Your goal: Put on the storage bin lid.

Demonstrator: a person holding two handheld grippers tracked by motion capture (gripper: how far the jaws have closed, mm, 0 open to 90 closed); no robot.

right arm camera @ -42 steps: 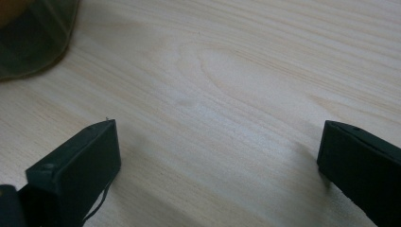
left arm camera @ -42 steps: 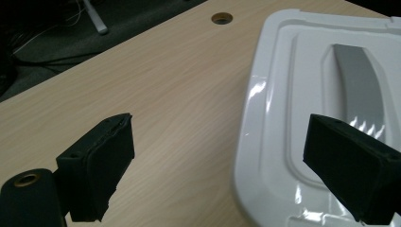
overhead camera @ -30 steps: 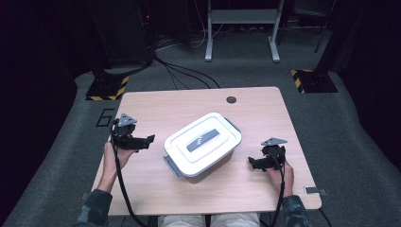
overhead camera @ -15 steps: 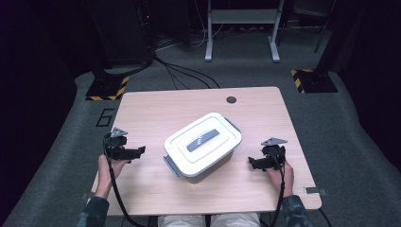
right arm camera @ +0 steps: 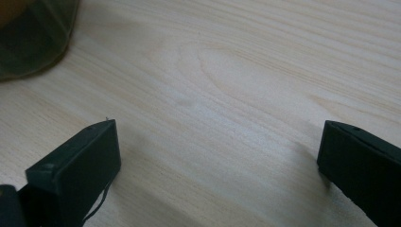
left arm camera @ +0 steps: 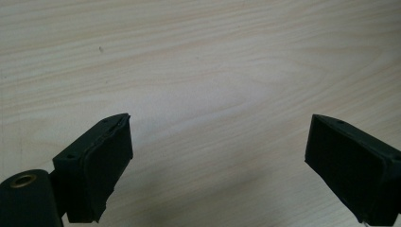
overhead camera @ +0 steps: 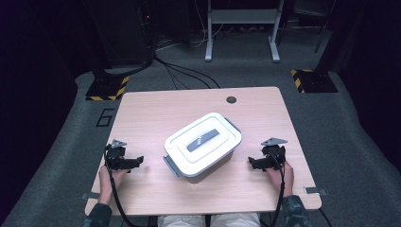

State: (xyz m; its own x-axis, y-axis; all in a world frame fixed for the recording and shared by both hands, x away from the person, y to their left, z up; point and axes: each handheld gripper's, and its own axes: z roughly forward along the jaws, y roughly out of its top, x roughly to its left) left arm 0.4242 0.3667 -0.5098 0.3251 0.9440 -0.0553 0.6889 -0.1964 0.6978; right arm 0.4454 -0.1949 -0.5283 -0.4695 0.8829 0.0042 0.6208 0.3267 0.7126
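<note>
While both hands rest low at the near edge, the left gripper [overhead camera: 135, 161] at eight o'clock and the right gripper [overhead camera: 254, 163] at four o'clock hold their jaws wide over bare surface [overhead camera: 156, 109]. Between them, at centre, sits the lidded white box [overhead camera: 202, 144]: rigid, smooth, probably light. Its grey lid handle [overhead camera: 202, 140] or side clips look like the best hold.

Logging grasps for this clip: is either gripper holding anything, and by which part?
Nothing is held. The left gripper and the right gripper are open over bare table, apart from the box.
</note>
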